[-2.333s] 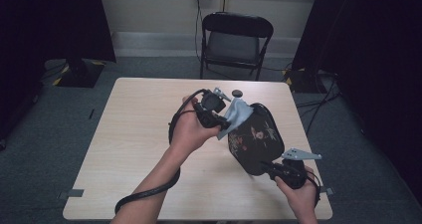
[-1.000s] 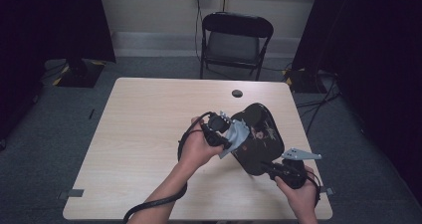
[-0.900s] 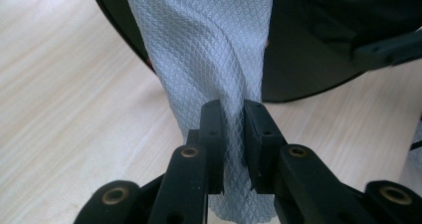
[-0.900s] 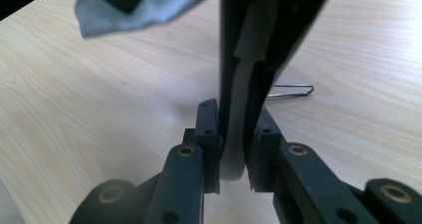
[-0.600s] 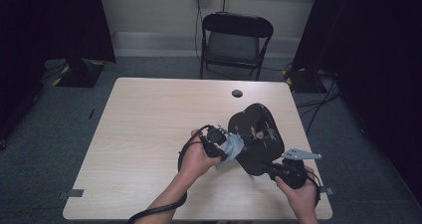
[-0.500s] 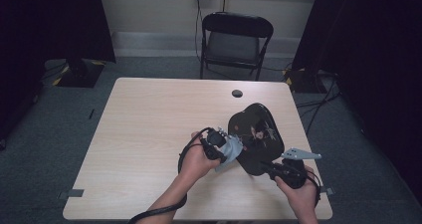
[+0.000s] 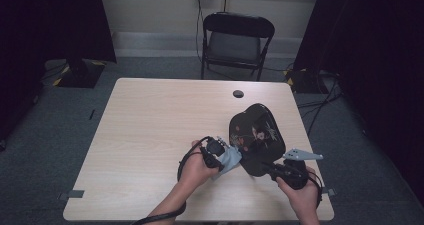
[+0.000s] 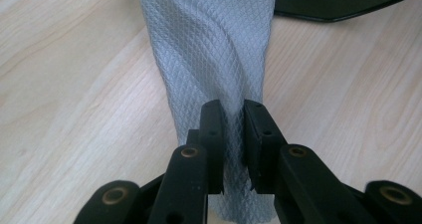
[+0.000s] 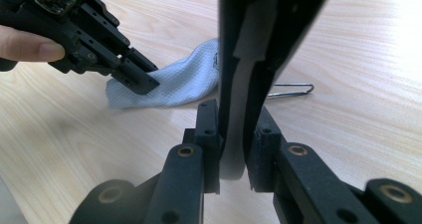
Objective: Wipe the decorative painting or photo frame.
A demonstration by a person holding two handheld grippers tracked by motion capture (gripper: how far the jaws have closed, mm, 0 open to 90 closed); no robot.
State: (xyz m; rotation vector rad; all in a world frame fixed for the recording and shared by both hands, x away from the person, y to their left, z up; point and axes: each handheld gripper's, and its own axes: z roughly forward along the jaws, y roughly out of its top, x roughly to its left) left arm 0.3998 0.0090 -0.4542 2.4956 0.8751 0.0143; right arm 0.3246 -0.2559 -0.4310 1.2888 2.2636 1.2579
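Two grippers work together over the counter (image 7: pixel 150 125): the right gripper (image 9: pixel 231 139) clamps the rim of a black lacquered tray (image 7: pixel 256 135), tilting it steady, while the left gripper (image 8: pixel 233 134) pinches a grey cloth (image 8: pixel 214 50) beside it, likely for wiping.

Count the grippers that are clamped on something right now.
2. The left gripper has its fingers shut on the grey cloth at the table's near middle. The right gripper has its fingers shut on the near edge of the black tray, tilting it up off the table.

Black tray's (image 9: pixel 263 30) upper part beyond the frame; decoration perhaps floral.
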